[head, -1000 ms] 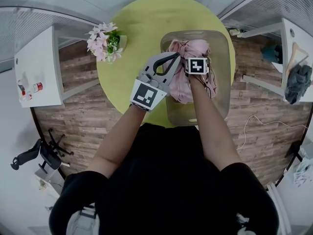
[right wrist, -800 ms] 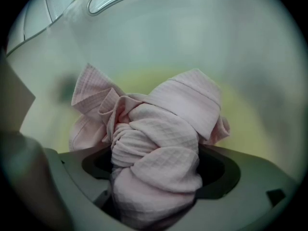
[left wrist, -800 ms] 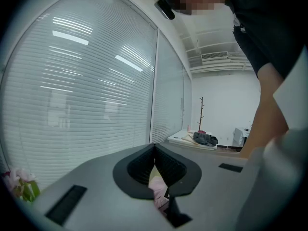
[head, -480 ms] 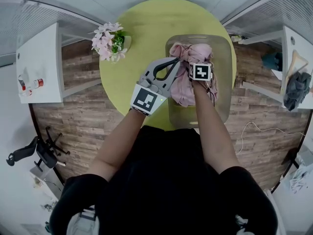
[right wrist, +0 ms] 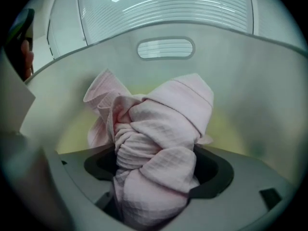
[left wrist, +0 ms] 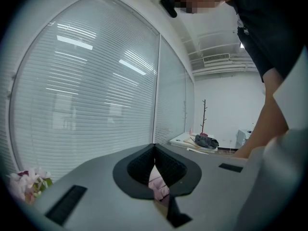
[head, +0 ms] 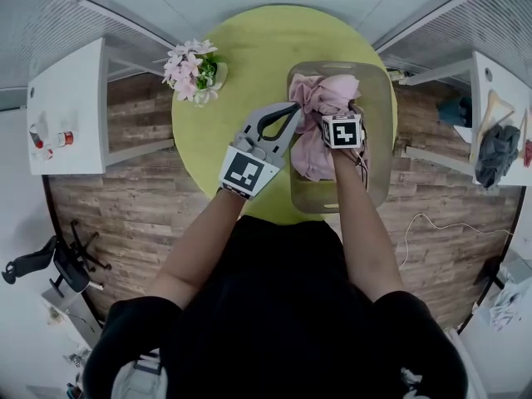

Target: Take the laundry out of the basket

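Observation:
A bundle of pink laundry (head: 320,98) lies in a translucent grey basket (head: 378,140) on the round yellow-green table (head: 241,48). My right gripper (head: 337,110) reaches into the basket from the near side and is shut on the pink laundry (right wrist: 159,129), which bulges thick between its jaws (right wrist: 159,172). The basket's far wall and handle slot (right wrist: 166,48) rise behind it. My left gripper (head: 293,107) lies at the basket's left rim with its tips together (left wrist: 154,148). Some pink cloth (left wrist: 158,183) shows through the gap behind those tips.
A pot of pink flowers (head: 193,71) stands on the table left of the basket. A white side table (head: 66,106) with small bottles is at far left. Another white table (head: 499,115) at right carries dark clothes. A cable (head: 432,223) lies on the wooden floor.
My right gripper has drawn a little back toward the person with the pink laundry in it. The left gripper has stayed by the basket's left rim.

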`<action>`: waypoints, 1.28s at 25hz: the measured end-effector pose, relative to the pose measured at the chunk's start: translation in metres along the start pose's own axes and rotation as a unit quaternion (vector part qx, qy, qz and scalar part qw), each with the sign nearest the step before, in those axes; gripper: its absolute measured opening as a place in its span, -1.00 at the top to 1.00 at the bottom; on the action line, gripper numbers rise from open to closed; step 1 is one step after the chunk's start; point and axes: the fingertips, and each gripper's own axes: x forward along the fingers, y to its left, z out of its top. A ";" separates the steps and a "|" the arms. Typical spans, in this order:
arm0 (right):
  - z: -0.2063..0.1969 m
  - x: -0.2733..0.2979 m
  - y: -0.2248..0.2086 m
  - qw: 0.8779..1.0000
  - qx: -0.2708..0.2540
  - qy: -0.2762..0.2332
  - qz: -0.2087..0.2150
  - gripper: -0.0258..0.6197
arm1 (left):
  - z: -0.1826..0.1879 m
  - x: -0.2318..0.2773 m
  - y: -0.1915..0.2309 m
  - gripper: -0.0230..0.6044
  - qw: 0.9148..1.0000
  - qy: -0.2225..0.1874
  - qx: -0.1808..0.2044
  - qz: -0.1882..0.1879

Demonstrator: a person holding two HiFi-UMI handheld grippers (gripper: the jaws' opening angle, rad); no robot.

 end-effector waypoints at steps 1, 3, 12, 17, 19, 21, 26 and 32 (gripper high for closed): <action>0.001 -0.005 0.002 1.000 -0.006 -0.002 0.002 -0.49 | 0.001 -0.003 -0.001 0.89 1.000 0.001 0.003 -0.002; 0.006 -0.015 0.007 1.000 -0.014 -0.007 0.005 -0.48 | 0.003 -0.008 -0.003 0.89 1.000 0.001 0.006 -0.004; 0.025 -0.066 0.021 0.997 -0.056 -0.047 -0.002 -0.42 | 0.018 -0.030 -0.015 0.89 1.000 -0.015 0.018 -0.010; 0.035 -0.091 0.030 0.994 -0.072 -0.082 -0.013 -0.42 | 0.024 -0.043 -0.019 0.89 0.999 -0.025 0.022 -0.011; 0.039 -0.102 0.033 0.992 -0.077 -0.095 -0.019 -0.41 | 0.027 -0.048 -0.021 0.89 0.999 -0.029 0.024 -0.011; 0.043 -0.115 0.036 0.991 -0.085 -0.103 -0.028 -0.41 | 0.030 -0.052 -0.023 0.89 0.999 -0.033 0.027 -0.012; 0.057 -0.143 0.041 0.984 -0.109 -0.131 -0.052 -0.41 | 0.040 -0.064 -0.025 0.89 0.998 -0.043 0.034 -0.012; 0.069 -0.175 0.051 0.979 -0.109 -0.161 -0.067 -0.41 | 0.055 -0.080 -0.028 0.89 0.998 -0.057 0.040 -0.010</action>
